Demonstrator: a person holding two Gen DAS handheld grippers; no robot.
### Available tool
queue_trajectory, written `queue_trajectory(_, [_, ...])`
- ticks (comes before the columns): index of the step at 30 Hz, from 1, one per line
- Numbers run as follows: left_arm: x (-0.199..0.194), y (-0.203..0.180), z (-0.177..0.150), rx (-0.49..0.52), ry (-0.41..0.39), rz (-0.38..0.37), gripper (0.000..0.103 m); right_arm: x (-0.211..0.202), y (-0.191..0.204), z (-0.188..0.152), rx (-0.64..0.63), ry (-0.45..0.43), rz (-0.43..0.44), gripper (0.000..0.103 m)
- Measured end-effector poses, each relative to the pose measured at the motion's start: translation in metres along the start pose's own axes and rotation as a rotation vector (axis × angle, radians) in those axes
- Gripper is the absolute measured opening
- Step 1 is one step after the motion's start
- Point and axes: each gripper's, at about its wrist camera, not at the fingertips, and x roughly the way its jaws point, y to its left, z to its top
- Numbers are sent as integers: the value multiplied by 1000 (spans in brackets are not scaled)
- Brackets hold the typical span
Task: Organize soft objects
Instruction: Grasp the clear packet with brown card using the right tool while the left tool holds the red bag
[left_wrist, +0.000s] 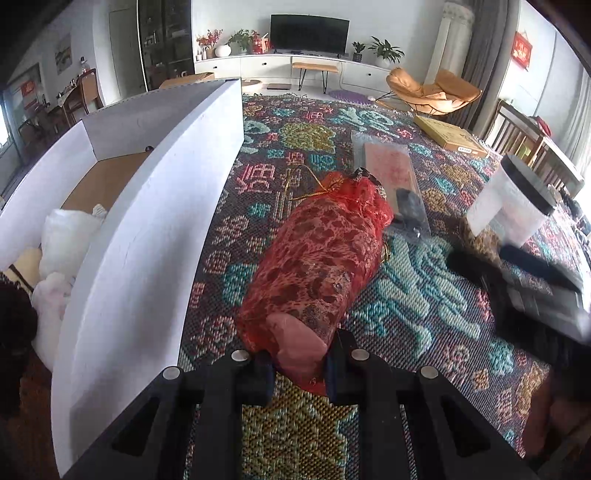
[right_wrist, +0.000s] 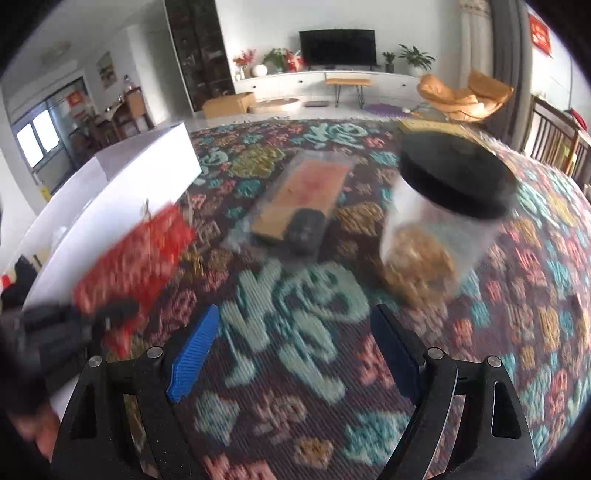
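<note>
Two grippers are at work over the patterned rug (left_wrist: 406, 295). The landmark here is the white box (left_wrist: 155, 229).

Left gripper (left_wrist: 299, 363): its fingers are squeezed tight on the near end of the red mesh bag (left_wrist: 317, 258), w/ a soft pink thing inside. The bag is just right of the white box, close to its side wall. In the right wrist view the bag (right_wrist: 136, 258) is blurry and looks lifted off the rug, but I can't tell for sure.

Inside the box, at the near end, some white fluffy things (left_wrist: 66, 236) are already in, plus a dark fuzzy one (left_wrist: 14, 332). So I think the step now is: carry the red bag over to the box & put it in w/ the other soft stuff.

Next move, I guess: lift the bag high enough to clear the box wall, go over the open top, then let go. The bag is long and floppy, so the far end may droop and catch the wall.

Right gripper (right_wrist: 295, 354): fingers spread wide, nothing between them, only rug below. A clear jar w/ a black lid (right_wrist: 443, 206) stands well right of the box. A flat plastic pack (right_wrist: 306, 195) lies between the box and the jar. Neither looks soft, so they prob. stay out.
</note>
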Motion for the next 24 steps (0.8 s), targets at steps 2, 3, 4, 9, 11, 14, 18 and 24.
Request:
queue_trajectory(2, [2, 4, -11, 1, 2, 15, 19, 32, 11, 33, 3, 38, -35, 87])
queue_trajectory(3, [4, 7, -16, -5, 3, 22, 19, 50, 14, 47, 13, 60, -62, 86])
queue_trajectory(4, [5, 10, -22, -11, 7, 26, 19, 68, 14, 57, 34, 88, -89, 86])
queue_trajectory(9, [15, 18, -32, 21, 3, 39, 20, 140, -7, 86, 222, 225, -137, 93])
queue_trajectory(11, [16, 13, -33, 67, -9, 54, 20, 149, 0, 86, 177, 198, -174, 96])
queue_trajectory(14, [16, 16, -33, 65, -7, 32, 20, 149, 10, 77, 46, 162, -173, 92])
queue_trajectory(18, [11, 19, -36, 55, 8, -17, 20, 122, 20, 59, -32, 214, -105, 79])
queue_trajectory(24, [-8, 26, -56, 19, 47, -93, 20, 40, 20, -33, -116, 255, -38, 79])
